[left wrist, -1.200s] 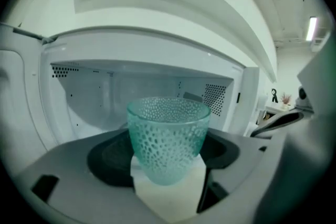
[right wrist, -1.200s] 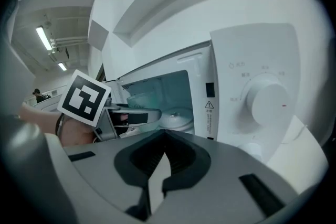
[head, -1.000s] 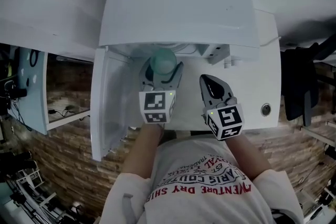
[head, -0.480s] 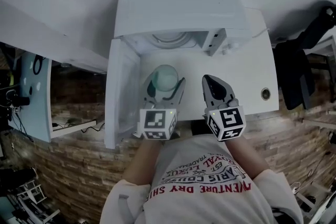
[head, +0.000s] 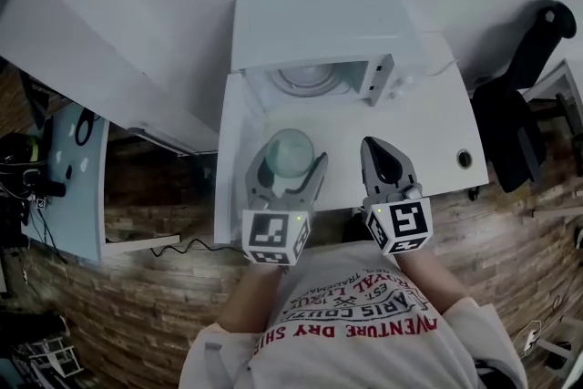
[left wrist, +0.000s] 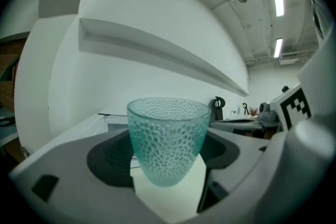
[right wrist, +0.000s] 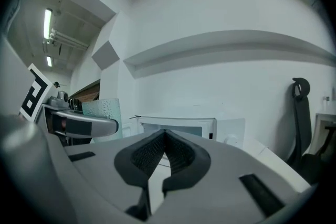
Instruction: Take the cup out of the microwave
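Note:
A teal dimpled glass cup (head: pixel 288 154) is held upright between the jaws of my left gripper (head: pixel 286 168), out in front of the white microwave (head: pixel 319 36). The left gripper view shows the cup (left wrist: pixel 168 140) filling the space between the grey pads. The microwave's cavity (head: pixel 310 79) is open, with its round turntable showing, and its door (head: pixel 232 155) hangs open at the left. My right gripper (head: pixel 384 164) sits beside the cup to the right, jaws together with nothing between them. The same cup (right wrist: pixel 102 111) shows at the left of the right gripper view.
The microwave stands on a white table (head: pixel 428 132) with a round cable hole (head: pixel 465 158) near its right edge. A black office chair (head: pixel 519 96) stands to the right. A white shelf runs along the wall (left wrist: pixel 157 50) behind.
My left gripper has drawn the cup back out of the microwave cavity toward the person. The right gripper has stayed beside it. The head view has shifted.

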Demonstrator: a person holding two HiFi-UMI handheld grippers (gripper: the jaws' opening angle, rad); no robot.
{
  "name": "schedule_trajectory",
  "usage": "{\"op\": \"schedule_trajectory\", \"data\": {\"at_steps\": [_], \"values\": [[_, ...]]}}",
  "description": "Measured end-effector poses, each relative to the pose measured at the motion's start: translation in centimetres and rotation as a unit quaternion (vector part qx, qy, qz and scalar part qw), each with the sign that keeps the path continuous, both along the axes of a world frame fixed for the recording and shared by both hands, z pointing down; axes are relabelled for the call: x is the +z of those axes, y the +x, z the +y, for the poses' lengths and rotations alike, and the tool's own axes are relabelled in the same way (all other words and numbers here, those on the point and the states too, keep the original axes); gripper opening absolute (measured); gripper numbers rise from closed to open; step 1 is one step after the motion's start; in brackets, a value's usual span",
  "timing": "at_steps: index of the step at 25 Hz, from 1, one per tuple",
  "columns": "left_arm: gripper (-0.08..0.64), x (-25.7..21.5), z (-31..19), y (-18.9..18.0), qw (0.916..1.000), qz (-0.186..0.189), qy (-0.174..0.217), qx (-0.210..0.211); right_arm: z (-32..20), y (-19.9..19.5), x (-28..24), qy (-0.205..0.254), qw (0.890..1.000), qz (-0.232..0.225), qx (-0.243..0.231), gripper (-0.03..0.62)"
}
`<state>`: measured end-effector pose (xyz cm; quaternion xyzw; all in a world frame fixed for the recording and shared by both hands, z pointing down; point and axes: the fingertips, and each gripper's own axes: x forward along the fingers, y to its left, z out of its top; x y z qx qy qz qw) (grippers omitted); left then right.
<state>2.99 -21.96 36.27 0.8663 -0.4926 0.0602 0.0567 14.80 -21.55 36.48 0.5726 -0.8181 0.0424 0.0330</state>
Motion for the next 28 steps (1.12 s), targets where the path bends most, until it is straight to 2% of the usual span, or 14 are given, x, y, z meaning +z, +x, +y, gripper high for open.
{"op": "schedule_trajectory", "data": {"at_steps": [11, 19, 28], "values": [[0.371, -1.5, 1.2, -0.1, 0.9998, 0.005, 0.016, 0.006, 1.6, -0.9, -1.4, 0.023, 0.999, 0.031, 0.0, 0.011], [0.371, -0.7, 0.8, -0.1, 0.9999, 0.01, 0.004, 0.005, 1.1, -0.8, -1.2, 0.016, 0.999, 0.028, -0.001, 0.01], [0.371, 0.3, 0.4, -0.3, 1.0, -0.002, -0.006, 0.005, 0.6, -1.0, -0.7, 0.005, 1.0, 0.024, -0.003, 0.011]]}}
